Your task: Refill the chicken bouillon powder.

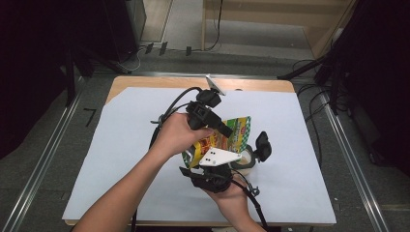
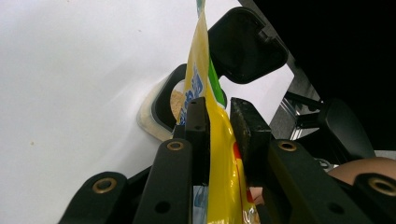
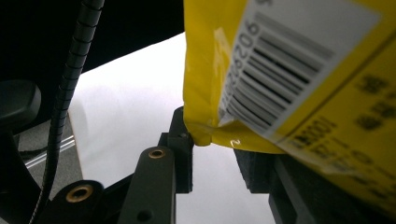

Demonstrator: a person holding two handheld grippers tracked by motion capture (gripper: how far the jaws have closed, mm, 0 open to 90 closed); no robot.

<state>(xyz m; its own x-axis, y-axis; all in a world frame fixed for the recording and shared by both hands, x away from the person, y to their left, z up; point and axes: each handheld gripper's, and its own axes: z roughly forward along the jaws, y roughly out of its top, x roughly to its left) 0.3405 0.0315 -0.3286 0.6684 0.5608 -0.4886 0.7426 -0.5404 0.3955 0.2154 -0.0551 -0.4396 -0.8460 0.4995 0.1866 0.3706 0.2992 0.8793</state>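
Between both grippers: yellow-green foil snack pouch (image 1: 227, 137) | left gripper (image 2: 219, 116) clamping pouch | right gripper (image 1: 212, 166) pinching its edge | below: lidded container (image 2: 161, 107) | keeping pull steady, tearing slowly.

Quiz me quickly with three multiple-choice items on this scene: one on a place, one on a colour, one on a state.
1. Where does the container sit?
A on the white sheet, by the bag
B on the floor
C in a drawer

2. What is the bag's main colour?
A blue
B yellow
C white

3. How is the container's lid?
A shut
B open
C missing

Answers:
1 A, its pale rim rests on the sheet just behind the bag.
2 B, both gripper views show yellow foil.
3 B, the black lid stands swung up off the rim.
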